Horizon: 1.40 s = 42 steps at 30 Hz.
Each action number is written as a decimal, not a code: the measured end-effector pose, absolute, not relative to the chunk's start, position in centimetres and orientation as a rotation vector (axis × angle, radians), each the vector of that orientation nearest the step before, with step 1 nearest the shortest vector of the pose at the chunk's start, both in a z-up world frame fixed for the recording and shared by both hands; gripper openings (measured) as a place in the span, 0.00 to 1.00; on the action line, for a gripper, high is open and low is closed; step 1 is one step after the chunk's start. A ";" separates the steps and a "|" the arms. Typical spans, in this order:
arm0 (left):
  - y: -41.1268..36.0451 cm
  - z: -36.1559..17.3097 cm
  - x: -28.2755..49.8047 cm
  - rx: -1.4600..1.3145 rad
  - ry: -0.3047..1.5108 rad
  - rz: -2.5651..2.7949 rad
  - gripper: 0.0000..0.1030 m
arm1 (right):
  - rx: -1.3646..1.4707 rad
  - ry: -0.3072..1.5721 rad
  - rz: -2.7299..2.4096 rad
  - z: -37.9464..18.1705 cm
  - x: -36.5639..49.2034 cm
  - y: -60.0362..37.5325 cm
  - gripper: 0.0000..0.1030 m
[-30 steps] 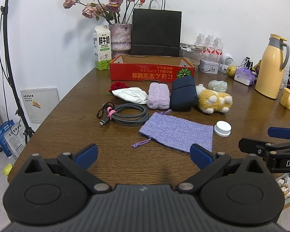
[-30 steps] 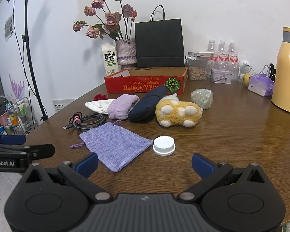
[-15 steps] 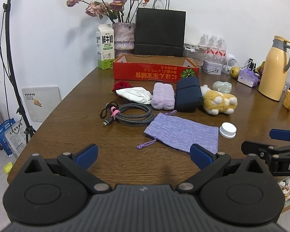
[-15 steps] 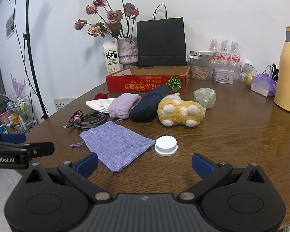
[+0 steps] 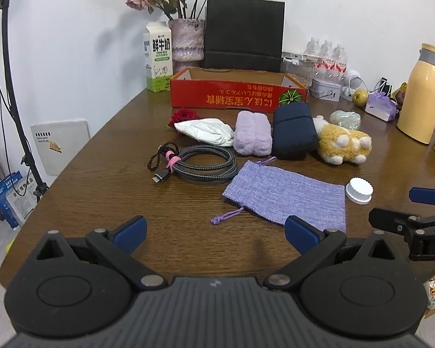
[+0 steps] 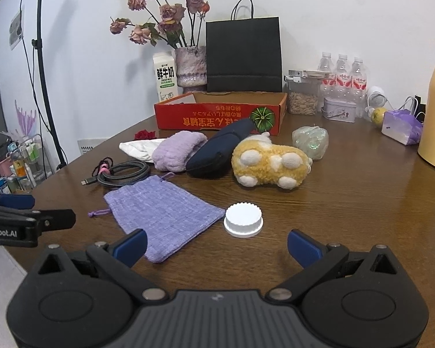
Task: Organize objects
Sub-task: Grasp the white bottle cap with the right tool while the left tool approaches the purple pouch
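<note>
Change since earlier: both grippers have crept a little closer to the spread of stuff, so the pouch and cap sit nearer the fingers than a second ago; nothing on the table has shifted.
Left gripper (image 5: 214, 230): jaws spread wide, holding nothing, hovering over bare wood at the near edge of the table (image 5: 101, 179).
Right gripper (image 6: 216, 245): also wide open and empty, off to the right of the left one, its blue pads (image 6: 303, 248) well apart.
Purple pouch (image 5: 287, 195): flat on the table just ahead of the left gripper's right finger, drawstring trailing toward the left.
White cap (image 6: 243, 219): just beside the pouch's right corner, sitting pretty much between the right gripper's fingers but a bit ahead of them.
Cable (image 5: 201, 163): coiled, pink tie on it, left of the pouch's far end.
Row behind: white bag (image 5: 204, 130), lilac fuzzy roll (image 5: 252, 136), navy case (image 5: 294, 133), yellow plush (image 5: 343, 145) lying on its side, all side by side and touching or nearly so.
Red rose (image 5: 184, 116): peeking out behind the white bag.
Red box (image 5: 237, 94): open-topped, behind that row.
Further back: milk carton (image 5: 157, 58), vase of dried roses (image 5: 187, 39), black paper bag (image 5: 243, 33), yellow thermos (image 5: 423, 92) far right.
</note>
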State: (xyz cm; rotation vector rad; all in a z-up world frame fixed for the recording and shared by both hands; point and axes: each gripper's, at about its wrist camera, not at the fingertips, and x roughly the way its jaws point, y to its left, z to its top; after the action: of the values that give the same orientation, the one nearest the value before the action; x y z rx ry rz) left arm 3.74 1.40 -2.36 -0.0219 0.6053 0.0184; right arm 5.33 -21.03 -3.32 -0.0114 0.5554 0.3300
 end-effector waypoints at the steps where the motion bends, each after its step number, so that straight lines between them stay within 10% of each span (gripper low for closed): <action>1: 1.3 -2.5 4.0 -0.021 0.610 0.017 1.00 | -0.014 0.554 0.327 -3.4 5.6 -21.1 1.00; 12: -0.8 -3.4 8.2 0.001 0.644 -0.011 1.00 | -0.074 0.574 0.356 -4.3 8.9 -21.5 0.93; 25: -3.4 -4.2 11.7 0.021 0.703 -0.045 1.00 | -0.113 0.631 0.398 -5.3 12.1 -22.1 0.47; 42: -6.8 -5.1 14.2 0.059 0.755 -0.053 1.00 | -0.103 0.612 0.460 -5.6 13.4 -23.8 0.38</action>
State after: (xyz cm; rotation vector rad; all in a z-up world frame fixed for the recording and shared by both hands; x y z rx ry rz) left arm 14.23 -6.75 -5.09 0.0589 0.7549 -0.0525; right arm 13.40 -23.80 -5.57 -0.1028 0.6119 0.4600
